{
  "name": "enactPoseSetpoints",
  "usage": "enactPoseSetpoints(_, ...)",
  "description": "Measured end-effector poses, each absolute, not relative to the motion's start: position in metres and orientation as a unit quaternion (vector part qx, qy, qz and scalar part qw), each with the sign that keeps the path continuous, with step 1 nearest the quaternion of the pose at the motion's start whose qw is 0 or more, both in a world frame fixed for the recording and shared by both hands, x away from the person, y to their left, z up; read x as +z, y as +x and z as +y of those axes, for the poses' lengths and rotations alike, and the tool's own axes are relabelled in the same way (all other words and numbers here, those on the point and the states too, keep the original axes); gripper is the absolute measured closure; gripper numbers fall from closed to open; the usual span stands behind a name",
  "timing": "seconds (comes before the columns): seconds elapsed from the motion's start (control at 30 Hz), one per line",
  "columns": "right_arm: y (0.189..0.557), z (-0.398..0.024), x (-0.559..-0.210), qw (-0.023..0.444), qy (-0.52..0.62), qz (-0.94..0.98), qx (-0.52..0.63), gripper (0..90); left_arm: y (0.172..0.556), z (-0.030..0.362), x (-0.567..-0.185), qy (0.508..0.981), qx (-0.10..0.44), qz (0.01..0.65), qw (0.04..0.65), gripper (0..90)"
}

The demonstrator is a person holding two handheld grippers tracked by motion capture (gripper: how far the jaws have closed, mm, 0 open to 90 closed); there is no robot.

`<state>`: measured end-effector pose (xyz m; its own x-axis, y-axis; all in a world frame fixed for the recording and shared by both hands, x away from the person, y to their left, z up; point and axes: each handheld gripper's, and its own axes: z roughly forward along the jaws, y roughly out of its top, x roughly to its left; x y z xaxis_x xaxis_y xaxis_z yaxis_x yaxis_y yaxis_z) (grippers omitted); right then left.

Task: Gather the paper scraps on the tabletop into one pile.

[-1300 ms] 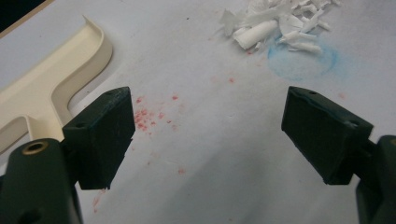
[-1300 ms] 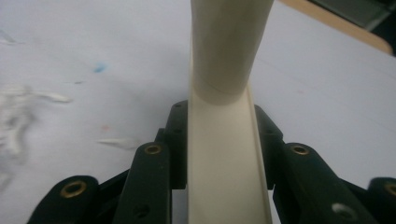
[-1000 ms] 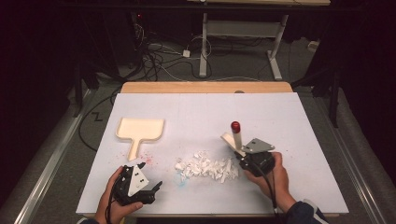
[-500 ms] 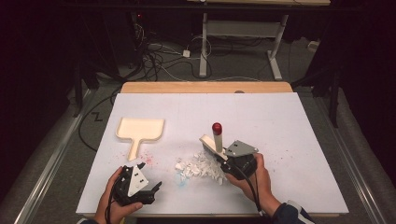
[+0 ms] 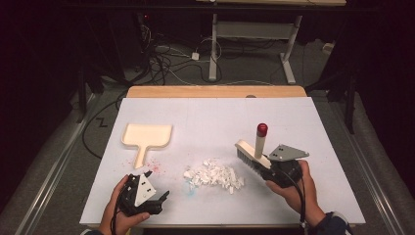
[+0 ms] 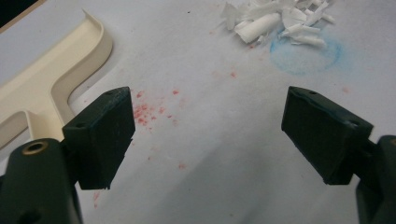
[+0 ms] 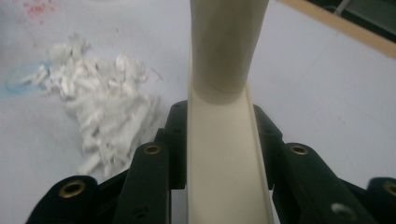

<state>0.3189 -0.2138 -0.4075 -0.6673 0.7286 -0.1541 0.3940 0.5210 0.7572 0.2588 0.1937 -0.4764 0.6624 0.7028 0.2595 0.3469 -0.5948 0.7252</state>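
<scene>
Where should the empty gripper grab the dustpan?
Grab the dustpan by its handle. It is the narrow part, so the jaws can close across it, and it points toward the person's side, right at the open left gripper. I'd come from the near side and pinch it across its width. The wide flat pan looks too broad to grip.
</scene>
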Motion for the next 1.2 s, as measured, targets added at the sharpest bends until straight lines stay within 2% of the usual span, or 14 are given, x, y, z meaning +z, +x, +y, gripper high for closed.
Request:
enactPoseSetpoints(0.17,0.3,-0.232,-0.412,0.212,0.326,0.858,0.336,68.2,0.259,0.193,-0.477,0.854,0.271,0.306,0.324,16.5)
enactPoseSetpoints(0.37,0.284,-0.223,-0.419,0.159,0.303,0.873,0.349,68.2,0.259,0.19,-0.477,0.855,0.268,0.303,0.325,16.5)
enactPoseSetpoints(0.6,0.287,-0.185,-0.421,0.168,0.283,0.871,0.365,68.2,0.261,0.189,-0.478,0.855,0.266,0.304,0.326,16.5)
enactPoseSetpoints(0.73,0.291,-0.185,-0.416,0.164,0.29,0.863,0.38,68.2,0.261,0.191,-0.477,0.853,0.268,0.306,0.325,16.5)
enactPoseSetpoints(0.97,0.297,-0.187,-0.397,0.211,0.294,0.836,0.412,68.2,0.261,0.194,-0.475,0.847,0.275,0.314,0.328,16.5)
enactPoseSetpoints(1.07,0.297,-0.181,-0.393,0.203,0.289,0.831,0.431,68.2,0.26,0.195,-0.474,0.844,0.281,0.315,0.331,16.5)
enactPoseSetpoints(1.2,0.293,-0.152,-0.394,0.186,0.261,0.835,0.447,68.2,0.258,0.201,-0.47,0.833,0.307,0.315,0.335,16.5)
